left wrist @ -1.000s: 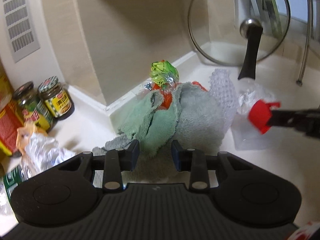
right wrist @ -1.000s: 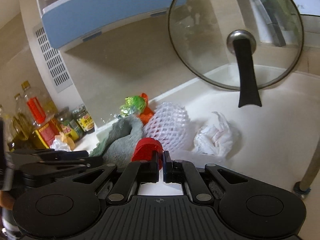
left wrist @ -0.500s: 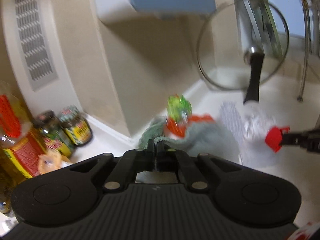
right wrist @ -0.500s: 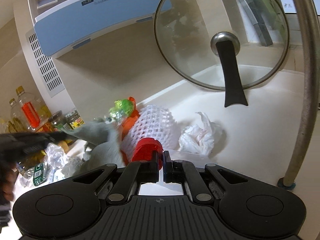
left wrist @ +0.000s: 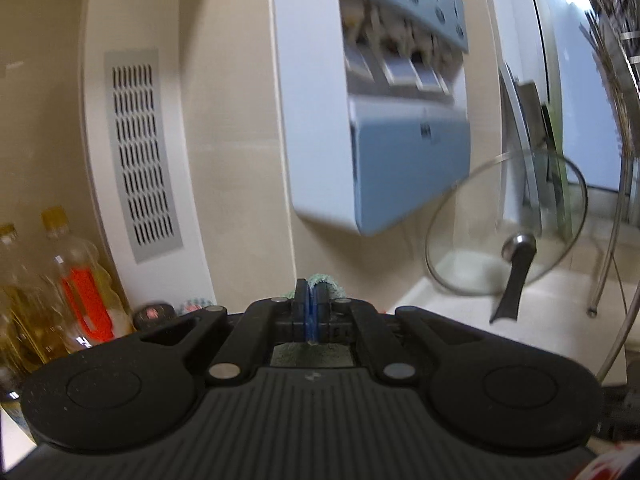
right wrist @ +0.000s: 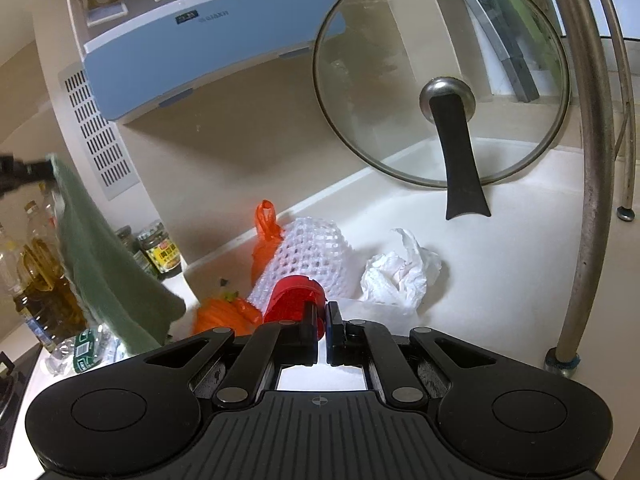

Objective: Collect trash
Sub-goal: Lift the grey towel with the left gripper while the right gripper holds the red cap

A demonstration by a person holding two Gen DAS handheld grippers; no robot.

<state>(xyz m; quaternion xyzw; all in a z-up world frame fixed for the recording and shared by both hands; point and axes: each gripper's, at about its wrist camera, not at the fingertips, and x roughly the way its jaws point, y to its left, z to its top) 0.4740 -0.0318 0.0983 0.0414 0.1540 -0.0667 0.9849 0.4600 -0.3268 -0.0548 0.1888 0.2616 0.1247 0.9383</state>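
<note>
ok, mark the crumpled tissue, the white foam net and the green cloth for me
crumpled tissue [right wrist: 402, 274], right wrist view, middle of the white wad.
white foam net [right wrist: 310, 252], right wrist view, centre of the mesh.
green cloth [right wrist: 104, 264], right wrist view, middle of the hanging sheet.

Both claws, left claw [left wrist: 311, 300] & right claw [right wrist: 321, 322], look alike: matte black plastic w/ ribbed base, two round side discs, silver rivets on linkage arms, blue pads inside black fingers, small crosshair mark centre.
</note>
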